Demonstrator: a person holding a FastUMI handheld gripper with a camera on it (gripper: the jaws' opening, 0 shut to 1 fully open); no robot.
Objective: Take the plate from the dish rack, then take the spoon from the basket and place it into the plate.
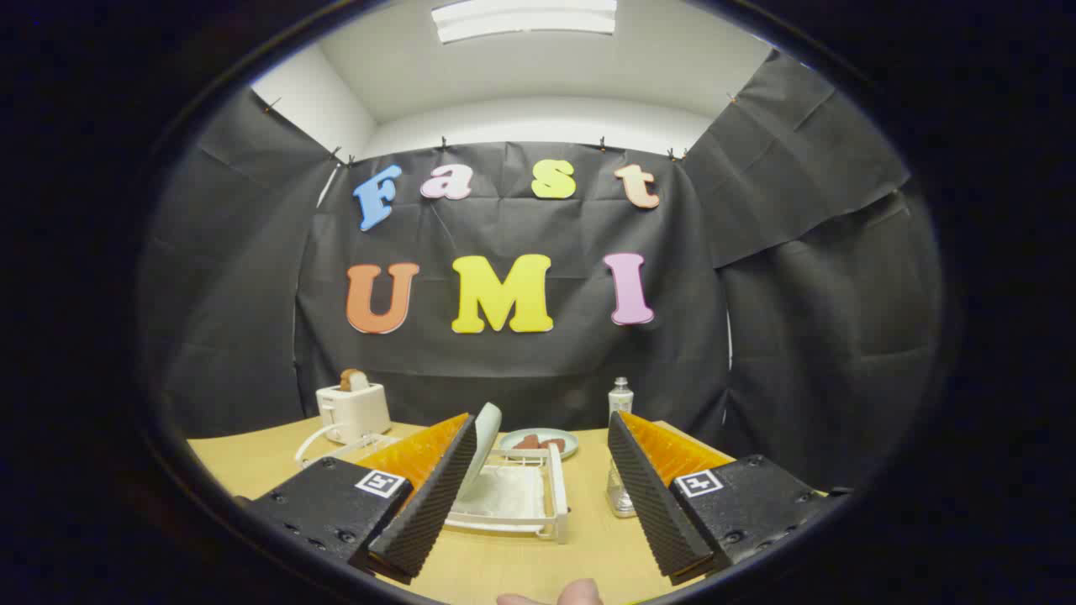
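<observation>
Gripper (538, 470) fingers spread wide above the desk (252, 462), grasping nothing; the plate (485, 441) stands upright in the white dish rack (538, 504), partly hidden behind the left finger.

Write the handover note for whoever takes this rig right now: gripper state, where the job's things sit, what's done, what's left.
Hand-held gripper: open, holding nothing, fingers aimed at the dish rack.
Plate: stands on edge in the white dish rack, just ahead, beside the left finger; not taken yet.
Spoon and basket: not located from here.
Also on the wooden table: toaster with toast, a second plate holding food beyond the rack, clear bottle.
Done: nothing. Left: take plate, fetch spoon, put it in the plate.
</observation>
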